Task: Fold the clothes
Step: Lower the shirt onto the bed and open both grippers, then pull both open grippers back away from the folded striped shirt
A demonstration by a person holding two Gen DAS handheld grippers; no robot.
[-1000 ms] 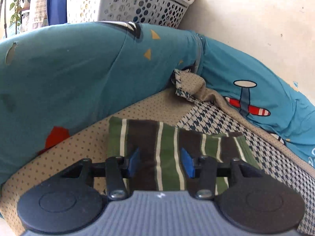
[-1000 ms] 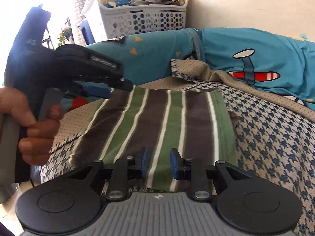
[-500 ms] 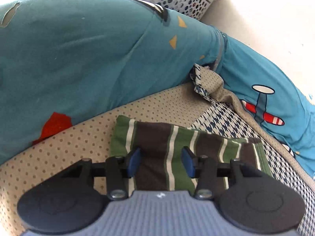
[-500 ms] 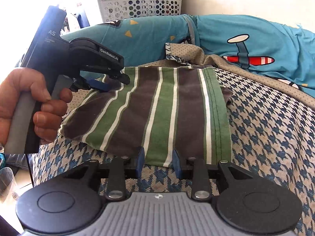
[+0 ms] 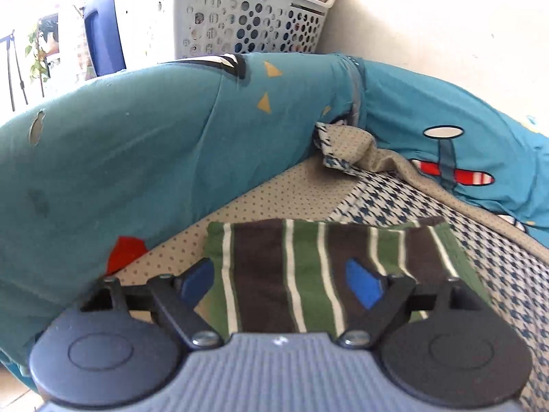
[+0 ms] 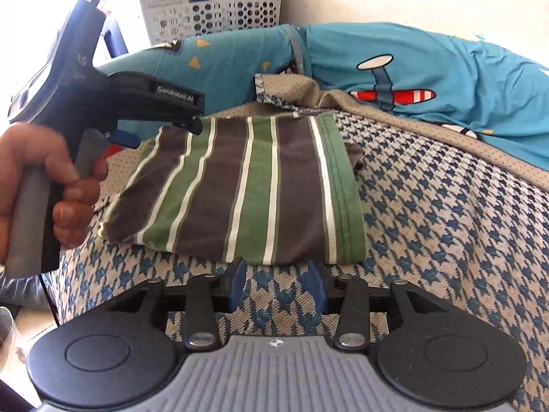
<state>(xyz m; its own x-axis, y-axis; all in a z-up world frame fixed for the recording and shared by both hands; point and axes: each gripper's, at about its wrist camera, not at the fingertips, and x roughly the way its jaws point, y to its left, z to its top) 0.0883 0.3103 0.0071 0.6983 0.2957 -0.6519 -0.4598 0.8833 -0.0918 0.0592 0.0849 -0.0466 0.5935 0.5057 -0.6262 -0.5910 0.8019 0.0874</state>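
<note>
Left gripper (image 5: 279,283) is spread wide over the striped garment (image 6: 247,189); right gripper (image 6: 277,285) is parted, holding nothing, just short of its near edge. Garment lies folded flat on the houndstooth bedspread (image 6: 446,223). Risk: a pad snagging one layer drags the fold open.

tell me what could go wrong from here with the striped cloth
1. The right gripper is open just short of the striped cloth; closing there may pinch the houndstooth cover along with the near hem.
2. The left gripper is open wide over the cloth's far edge; it could catch only the top layer and undo the fold.
3. A flap sticks out on the right side, so another fold may come out uneven.
</note>
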